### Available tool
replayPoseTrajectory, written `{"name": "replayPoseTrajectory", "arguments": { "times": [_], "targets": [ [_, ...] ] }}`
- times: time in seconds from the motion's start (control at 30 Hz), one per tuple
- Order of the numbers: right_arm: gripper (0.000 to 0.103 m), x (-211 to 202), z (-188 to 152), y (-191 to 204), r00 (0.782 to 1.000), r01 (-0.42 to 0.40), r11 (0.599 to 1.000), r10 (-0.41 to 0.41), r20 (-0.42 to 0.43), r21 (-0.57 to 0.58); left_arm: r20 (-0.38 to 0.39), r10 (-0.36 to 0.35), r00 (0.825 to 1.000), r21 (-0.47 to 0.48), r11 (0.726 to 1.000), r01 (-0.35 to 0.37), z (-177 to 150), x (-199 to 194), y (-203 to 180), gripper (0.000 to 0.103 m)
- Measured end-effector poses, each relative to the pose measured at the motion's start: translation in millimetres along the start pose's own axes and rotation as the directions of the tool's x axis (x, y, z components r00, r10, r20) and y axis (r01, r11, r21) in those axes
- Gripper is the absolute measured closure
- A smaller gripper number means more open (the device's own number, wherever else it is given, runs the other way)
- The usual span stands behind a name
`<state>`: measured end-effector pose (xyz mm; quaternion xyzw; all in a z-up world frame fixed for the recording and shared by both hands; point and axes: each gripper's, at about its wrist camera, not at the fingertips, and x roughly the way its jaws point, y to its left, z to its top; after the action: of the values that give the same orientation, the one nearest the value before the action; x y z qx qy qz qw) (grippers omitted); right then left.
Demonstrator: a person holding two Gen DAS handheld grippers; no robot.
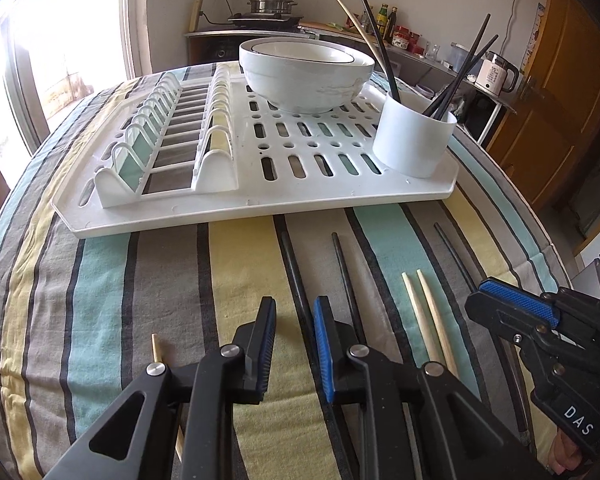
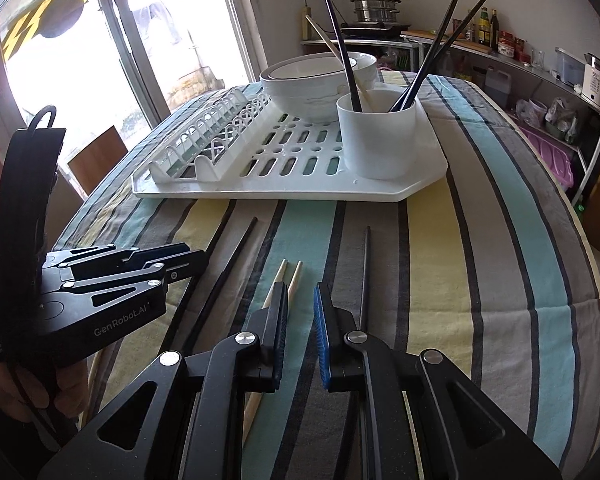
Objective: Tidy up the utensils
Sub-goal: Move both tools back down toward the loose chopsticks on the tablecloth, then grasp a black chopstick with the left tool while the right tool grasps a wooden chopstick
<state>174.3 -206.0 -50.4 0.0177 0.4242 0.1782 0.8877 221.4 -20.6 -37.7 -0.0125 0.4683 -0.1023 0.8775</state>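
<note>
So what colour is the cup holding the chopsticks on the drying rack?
Plain white cup, same as the rack under it; clearest in the right wrist view.

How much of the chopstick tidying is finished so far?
Partly done: four chopsticks already stand in the white cylindrical holder on the white plastic drying rack. Nothing is in hand; both grippers' fingers are empty. Left: black chopsticks and pale wooden chopsticks on the striped tablecloth.

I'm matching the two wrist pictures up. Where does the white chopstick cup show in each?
Left wrist view: white cup stands right of centre, on the drying rack's near right corner.
Right wrist view: cup sits just right of centre, same corner.
Shared landmark: the stacked white bowls behind it.
</note>
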Motion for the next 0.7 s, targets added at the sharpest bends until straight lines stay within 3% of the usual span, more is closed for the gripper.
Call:
{"name": "replayPoseTrajectory", "arguments": {
  "times": [0.4, 0.7],
  "targets": [
    [0.090, 29, 4, 8, 0.998, 0.026, 0.999, -0.027, -0.064, -0.024, 0.017, 0.019, 1.000, -0.010, 1.000, -0.019, -2, -2, 6, 0.084],
    [0.090, 34, 5, 20, 0.991, 0.105, 0.991, -0.111, -0.068, -0.087, 0.014, 0.062, 0.998, 0.029, 0.998, -0.062, 2, 3, -1, 0.084]
  ]
}}
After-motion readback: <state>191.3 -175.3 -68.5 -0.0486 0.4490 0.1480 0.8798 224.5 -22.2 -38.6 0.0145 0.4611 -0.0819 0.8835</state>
